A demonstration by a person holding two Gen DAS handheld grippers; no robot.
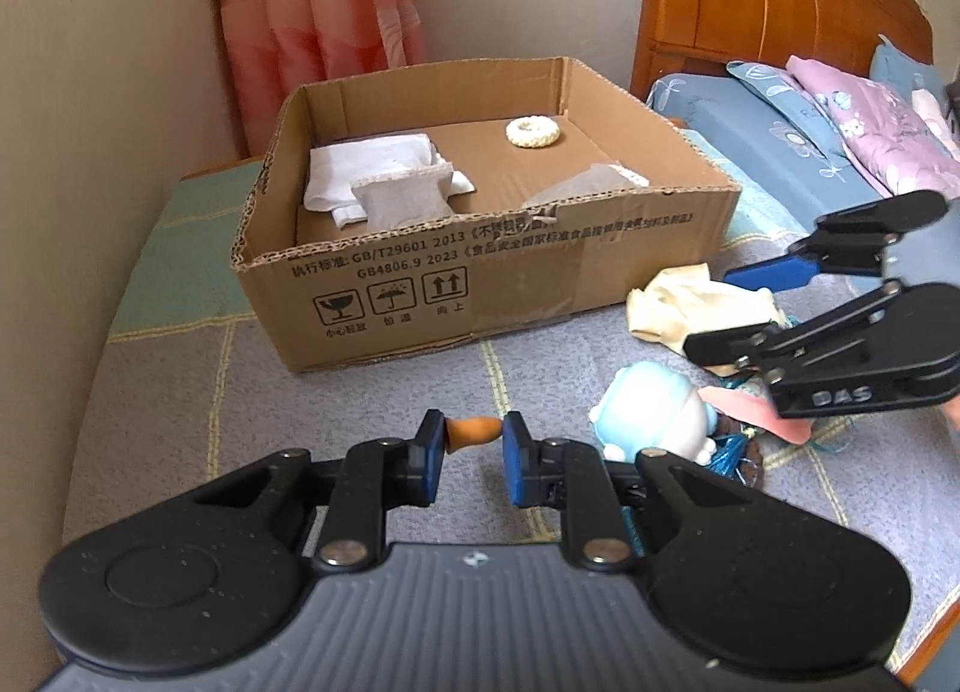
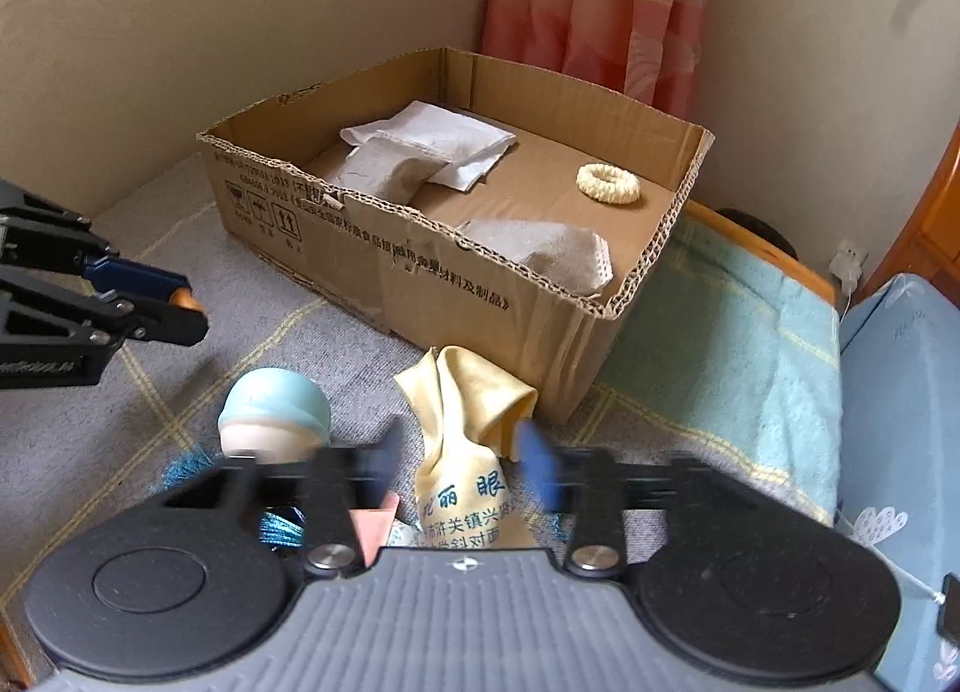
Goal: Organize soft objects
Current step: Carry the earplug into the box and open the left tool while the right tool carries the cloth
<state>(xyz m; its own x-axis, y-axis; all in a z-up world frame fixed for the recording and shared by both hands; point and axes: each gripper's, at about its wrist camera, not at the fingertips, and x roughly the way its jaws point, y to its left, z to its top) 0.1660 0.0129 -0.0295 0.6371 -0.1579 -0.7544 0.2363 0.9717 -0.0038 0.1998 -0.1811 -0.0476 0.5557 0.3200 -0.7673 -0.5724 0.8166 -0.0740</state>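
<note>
Orange toy (image 1: 474,431) is pinched in my left gripper (image 1: 474,443); it could slip. My right gripper (image 2: 462,467) hangs apart around the yellow cloth (image 2: 468,422).

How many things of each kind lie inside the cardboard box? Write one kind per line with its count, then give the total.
White folded cloth: 1
Grey fabric pouches: 2
Cream knitted ring: 1
Total: 4
</note>
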